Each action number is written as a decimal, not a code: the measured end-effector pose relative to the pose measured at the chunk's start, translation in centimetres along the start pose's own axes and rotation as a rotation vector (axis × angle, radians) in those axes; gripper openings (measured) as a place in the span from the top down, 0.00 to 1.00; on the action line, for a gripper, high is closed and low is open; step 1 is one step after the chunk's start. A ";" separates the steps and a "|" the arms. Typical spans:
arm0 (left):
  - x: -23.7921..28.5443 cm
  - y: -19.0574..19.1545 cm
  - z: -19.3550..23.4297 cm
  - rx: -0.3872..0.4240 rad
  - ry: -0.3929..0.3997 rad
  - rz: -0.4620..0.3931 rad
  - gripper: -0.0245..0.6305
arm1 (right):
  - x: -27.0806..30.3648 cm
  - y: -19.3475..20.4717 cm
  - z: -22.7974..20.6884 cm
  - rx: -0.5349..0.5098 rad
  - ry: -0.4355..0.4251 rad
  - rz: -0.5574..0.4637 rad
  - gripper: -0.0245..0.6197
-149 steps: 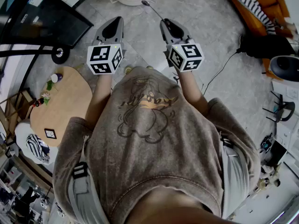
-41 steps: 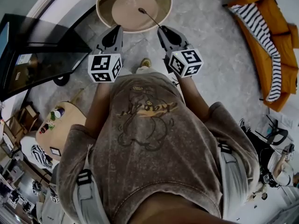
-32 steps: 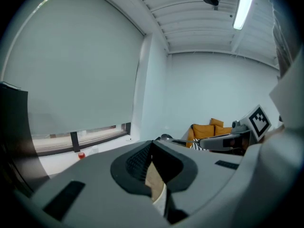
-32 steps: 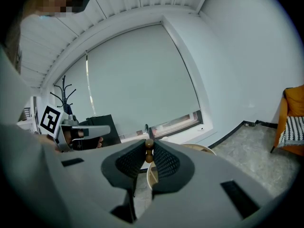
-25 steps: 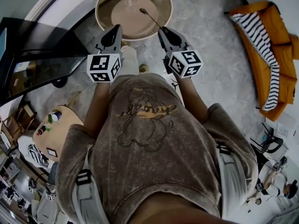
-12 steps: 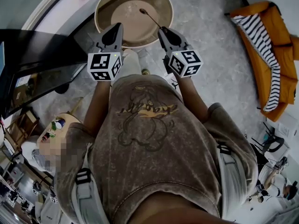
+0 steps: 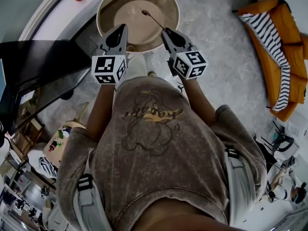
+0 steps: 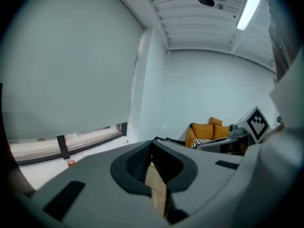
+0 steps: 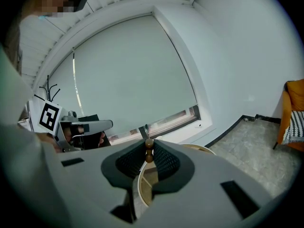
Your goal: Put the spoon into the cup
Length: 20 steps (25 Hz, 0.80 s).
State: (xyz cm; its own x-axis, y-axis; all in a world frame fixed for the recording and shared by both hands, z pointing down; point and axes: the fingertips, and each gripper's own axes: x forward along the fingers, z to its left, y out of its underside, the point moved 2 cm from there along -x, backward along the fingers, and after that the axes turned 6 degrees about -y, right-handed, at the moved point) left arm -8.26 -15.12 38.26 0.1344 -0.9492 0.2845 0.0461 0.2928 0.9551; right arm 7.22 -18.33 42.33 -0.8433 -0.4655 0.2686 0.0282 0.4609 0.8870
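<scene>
The right gripper point(image 7: 165, 31), clamped on a thin dark spoon point(image 7: 153, 19) pointing ahead-left over the round tan table point(image 7: 108, 4), leads; the left gripper point(image 7: 120, 28) rides closed and empty alongside, and no cup shows.

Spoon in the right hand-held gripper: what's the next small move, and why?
Probably ease the right hand-held gripper a little further forward over the round table. It is shut on the spoon, which in the head view already pokes out over the tabletop. No cup can be made out there, so lowering seems premature.

Round table point(image 7: 127, 16) ahead, dark desk point(image 7: 43, 61) left, open floor point(image 7: 216, 32) right
</scene>
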 end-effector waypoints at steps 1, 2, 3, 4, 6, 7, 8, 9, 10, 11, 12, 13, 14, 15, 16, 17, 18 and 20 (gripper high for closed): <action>0.3 0.0 0.1 0.001 0.003 0.004 0.94 | 0.3 0.0 -0.3 0.001 0.000 0.008 0.87; 0.7 0.1 0.2 0.002 0.006 0.009 0.94 | 0.6 0.1 -0.5 0.001 0.000 0.014 0.87; 1.1 0.1 0.3 0.002 0.008 0.013 0.94 | 1.0 0.1 -0.9 0.003 0.000 0.020 0.87; 1.5 0.1 0.5 0.000 0.008 0.017 0.94 | 1.4 0.1 -1.2 0.007 0.001 0.025 0.87; 2.2 0.0 0.9 -0.004 0.007 0.023 0.94 | 2.3 0.1 -1.9 0.020 0.006 0.034 0.87; 2.6 0.0 1.0 -0.005 0.007 0.025 0.94 | 2.7 0.2 -2.3 0.025 0.010 0.039 0.87; 2.9 0.0 1.1 -0.007 0.007 0.027 0.94 | 3.0 0.4 -2.6 0.030 0.014 0.046 0.87; 3.2 0.1 1.3 -0.010 0.007 0.029 0.94 | 3.4 0.6 -2.9 0.034 0.017 0.052 0.87; 3.6 0.2 1.6 -0.012 0.007 0.031 0.94 | 3.8 0.8 -3.1 0.037 0.020 0.060 0.87; 4.0 0.4 1.9 -0.015 0.007 0.033 0.94 | 4.3 1.1 -3.4 0.040 0.023 0.068 0.87; 4.5 0.6 2.3 -0.020 0.007 0.036 0.94 | 4.9 1.3 -3.6 0.043 0.025 0.077 0.87; 5.0 0.8 2.6 -0.024 0.007 0.040 0.94 | 5.5 1.6 -4.0 0.046 0.027 0.087 0.87; 5.6 1.1 3.0 -0.029 0.009 0.044 0.94 | 6.1 1.9 -4.3 0.048 0.030 0.097 0.87; 6.2 1.4 3.2 -0.033 0.012 0.048 0.94 | 6.6 2.2 -4.7 0.051 0.033 0.108 0.87; 6.7 1.7 3.4 -0.036 0.015 0.051 0.94 | 6.9 2.5 -4.9 0.053 0.036 0.118 0.87; 7.2 1.9 3.5 -0.038 0.019 0.054 0.94 | 7.2 2.7 -5.2 0.056 0.039 0.127 0.87; 7.5 2.1 3.6 -0.040 0.024 0.057 0.94 | 7.5 2.9 -5.3 0.059 0.042 0.134 0.87; 8.3 2.6 3.8 -0.039 0.036 0.065 0.94 | 8.0 3.2 -5.6 0.064 0.046 0.148 0.87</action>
State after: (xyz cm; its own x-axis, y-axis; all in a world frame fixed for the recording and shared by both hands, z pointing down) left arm -10.77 -22.68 43.45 0.1742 -0.9234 0.3419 0.0746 0.3586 0.9305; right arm 3.54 -24.81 49.40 -0.8072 -0.4223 0.4123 0.1144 0.5734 0.8112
